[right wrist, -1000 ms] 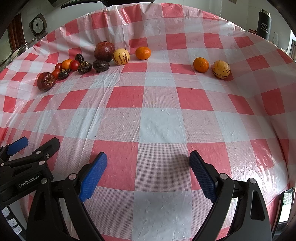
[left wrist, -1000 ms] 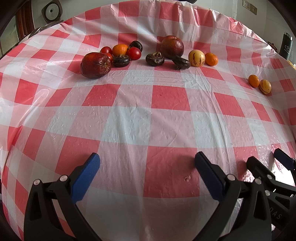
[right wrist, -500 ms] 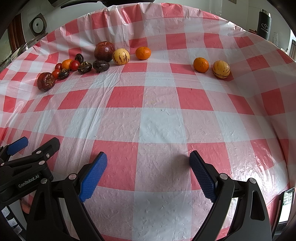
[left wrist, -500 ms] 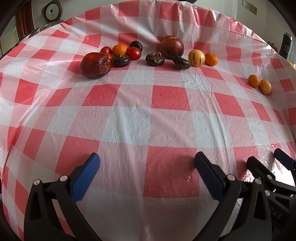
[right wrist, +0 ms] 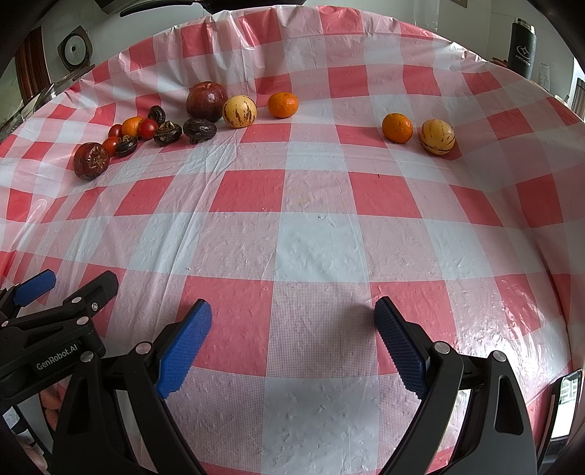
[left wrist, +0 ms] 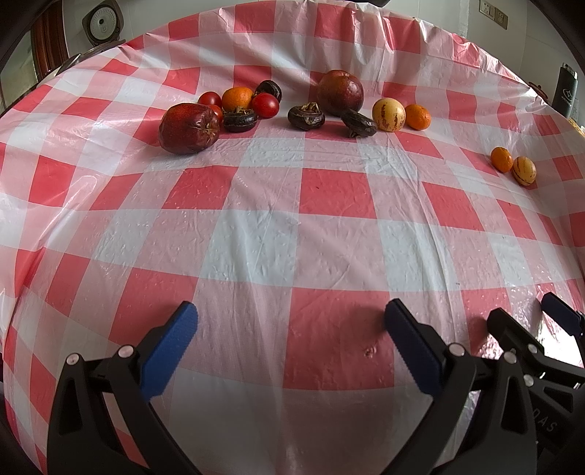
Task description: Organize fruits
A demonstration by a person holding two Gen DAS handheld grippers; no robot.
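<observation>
Fruits lie in a loose row at the far side of a red-and-white checked tablecloth point(left wrist: 292, 237). At the left are a dark red apple point(left wrist: 189, 128), red tomatoes point(left wrist: 265, 105), an orange point(left wrist: 237, 98) and several dark brown fruits point(left wrist: 305, 116). A second dark red apple point(left wrist: 340, 92), a striped yellow fruit point(left wrist: 388, 114) and an orange point(left wrist: 417, 116) follow. Apart at the right sit an orange point(right wrist: 397, 127) and a striped yellow fruit point(right wrist: 437, 136). My left gripper point(left wrist: 290, 329) and right gripper point(right wrist: 292, 327) are open and empty near the front edge, side by side.
A dark tumbler point(right wrist: 522, 47) stands beyond the table at the far right. A round appliance point(left wrist: 101, 25) sits beyond the far left edge. The cloth is wrinkled and rises at the back.
</observation>
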